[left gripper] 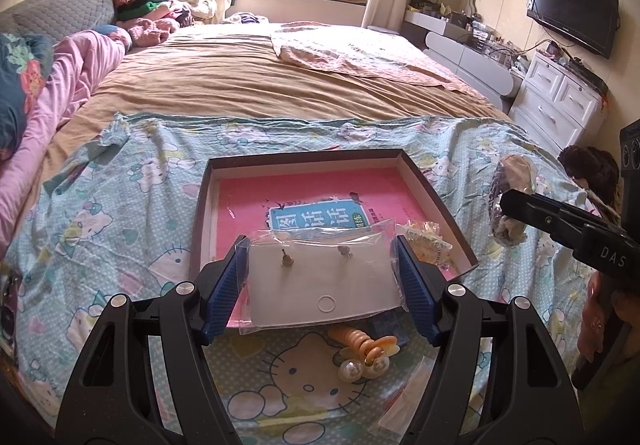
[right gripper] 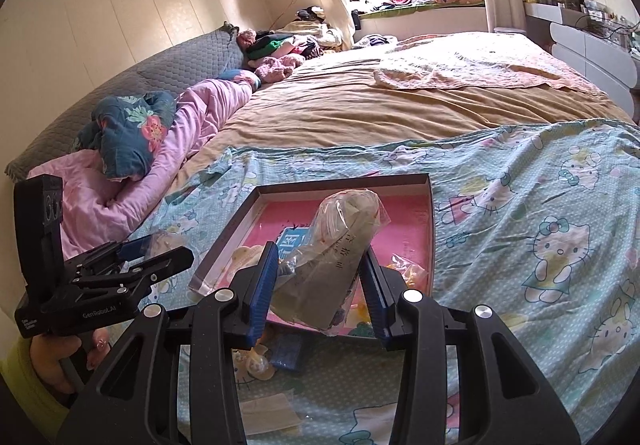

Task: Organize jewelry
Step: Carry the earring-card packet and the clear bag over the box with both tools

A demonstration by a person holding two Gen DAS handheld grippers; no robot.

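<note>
My left gripper [left gripper: 322, 277] is shut on a clear bag with a white earring card [left gripper: 320, 281], held over the near edge of a shallow dark box [left gripper: 304, 159] with a pink book inside. My right gripper [right gripper: 320, 285] is shut on a crumpled clear bag of jewelry [right gripper: 336, 253], held over the same box [right gripper: 344, 179]. A small bag of yellowish jewelry [left gripper: 426, 241] lies in the box's right corner; it also shows in the right wrist view [right gripper: 408, 271]. Orange clips and pearl earrings [left gripper: 366, 353] lie on the Hello Kitty sheet [left gripper: 120, 229] below the left gripper.
A small blue item [right gripper: 286, 351] and a flat clear bag [right gripper: 268, 415] lie on the sheet in front of the box. Pink bedding and pillows [left gripper: 60, 85] lie at the left. White drawers [left gripper: 556, 101] stand beyond the bed's right edge.
</note>
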